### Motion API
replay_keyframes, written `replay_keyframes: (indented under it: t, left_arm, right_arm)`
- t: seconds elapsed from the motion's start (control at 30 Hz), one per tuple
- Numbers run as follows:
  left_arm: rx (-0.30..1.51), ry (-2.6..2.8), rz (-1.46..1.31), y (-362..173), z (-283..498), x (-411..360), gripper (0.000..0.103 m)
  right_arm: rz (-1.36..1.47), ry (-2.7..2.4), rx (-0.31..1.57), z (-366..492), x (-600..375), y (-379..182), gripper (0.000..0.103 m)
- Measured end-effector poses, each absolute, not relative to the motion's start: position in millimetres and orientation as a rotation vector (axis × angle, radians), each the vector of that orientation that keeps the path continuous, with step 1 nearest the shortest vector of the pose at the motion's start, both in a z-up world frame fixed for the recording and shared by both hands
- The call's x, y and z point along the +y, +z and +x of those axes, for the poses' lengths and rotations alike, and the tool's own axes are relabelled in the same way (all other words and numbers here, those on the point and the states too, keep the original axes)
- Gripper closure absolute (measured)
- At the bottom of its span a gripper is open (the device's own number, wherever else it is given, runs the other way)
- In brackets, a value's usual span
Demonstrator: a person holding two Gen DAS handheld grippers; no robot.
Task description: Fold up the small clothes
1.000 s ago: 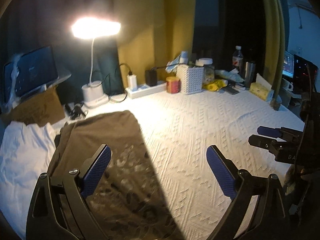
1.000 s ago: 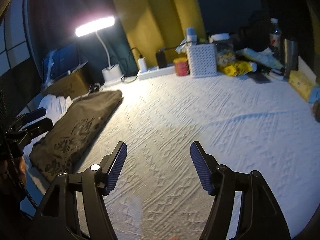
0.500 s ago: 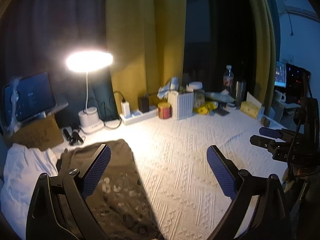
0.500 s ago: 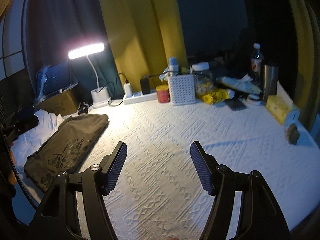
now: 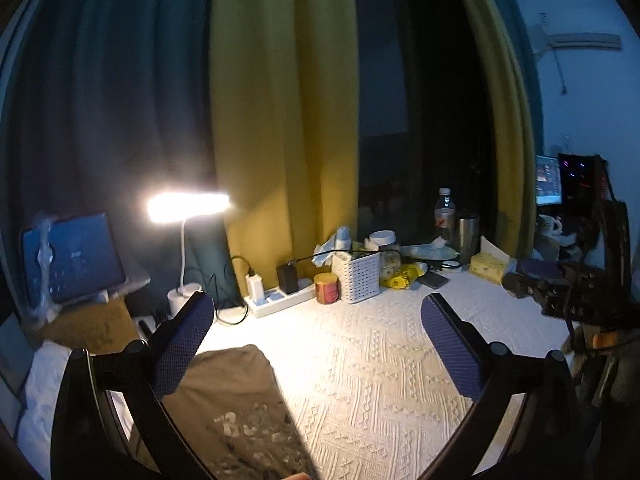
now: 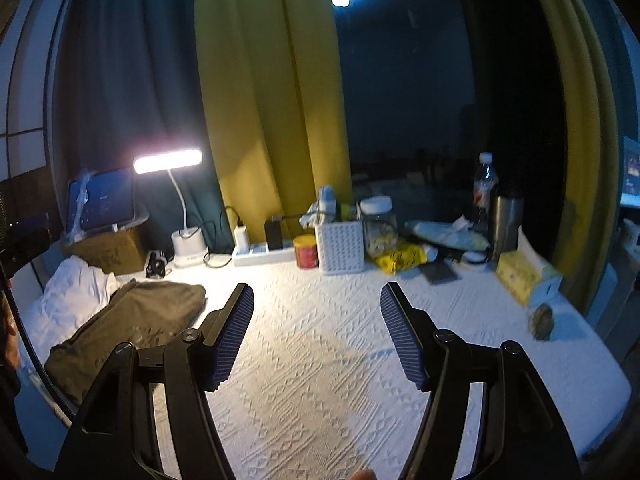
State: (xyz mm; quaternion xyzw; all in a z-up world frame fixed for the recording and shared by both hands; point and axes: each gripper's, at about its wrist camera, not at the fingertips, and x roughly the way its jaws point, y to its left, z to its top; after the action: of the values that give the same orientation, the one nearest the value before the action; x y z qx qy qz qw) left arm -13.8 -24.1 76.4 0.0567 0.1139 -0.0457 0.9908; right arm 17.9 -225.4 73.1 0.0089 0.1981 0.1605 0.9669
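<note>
A folded dark olive garment (image 5: 236, 412) with a pale print lies at the left of the white textured table cover (image 5: 360, 360); the right wrist view shows it too, the garment (image 6: 128, 320) resting beside a crumpled white cloth (image 6: 68, 296). My left gripper (image 5: 316, 320) hangs above the garment's right edge, its jaws opening wide with nothing between them. My right gripper (image 6: 316, 312) stands open over the bare cover, empty. The right gripper's body (image 5: 560, 284) shows at the right edge of the left wrist view.
Along the back stand a lit desk lamp (image 6: 168, 160), a power strip (image 6: 264, 256), a red tin (image 6: 306, 252), a white perforated basket (image 6: 340, 248), a jar, a bottle (image 6: 484, 188), a steel flask and a yellow tissue box (image 6: 524, 276). A tablet (image 6: 102, 200) sits on a cardboard box at left. Curtains hang behind.
Both grippers have risen and tipped upward, so the garment and table slid lower in view and more curtain shows. The left jaws have spread slightly wider.
</note>
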Motion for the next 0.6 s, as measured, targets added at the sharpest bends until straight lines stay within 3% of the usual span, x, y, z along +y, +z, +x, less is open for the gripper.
replay_keyframes:
  t: [0.6]
  left_arm:
    - [0.086,0.006,0.114,96.2,-51.5,-8.3,0.001]
  right_arm:
    - [-0.031,0.197,0.230,-17.3,-206.2,125.6,0.034]
